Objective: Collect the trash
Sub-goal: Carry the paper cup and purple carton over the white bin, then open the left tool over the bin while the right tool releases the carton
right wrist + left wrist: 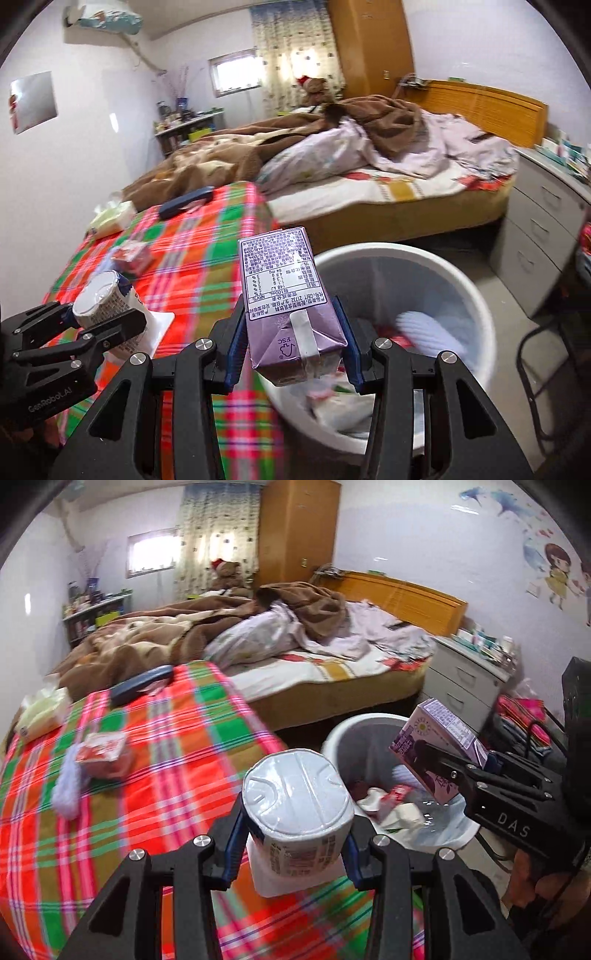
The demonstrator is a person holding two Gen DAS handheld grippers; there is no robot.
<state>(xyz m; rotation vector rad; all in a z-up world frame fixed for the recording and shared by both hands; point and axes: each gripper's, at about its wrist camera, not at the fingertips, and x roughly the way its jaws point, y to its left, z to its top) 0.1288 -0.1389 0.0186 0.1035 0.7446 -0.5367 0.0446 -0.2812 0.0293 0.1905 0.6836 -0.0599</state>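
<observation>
The left tongs [293, 843] clamp a white cup [297, 805] above the plaid tabletop [155, 760] edge, just short of the bin [476, 295], while the right tongs [293, 350] clamp a purple carton [284, 291] over the bin's near rim. Opened now, the cup would likely land on the tabletop or the floor, being not yet over the mouth, and the carton could catch the rim and tumble out. Farther back, a red wrapper [101, 749] and white wad [68, 790] await collection on the tabletop, the bed [332, 664] behind.
</observation>
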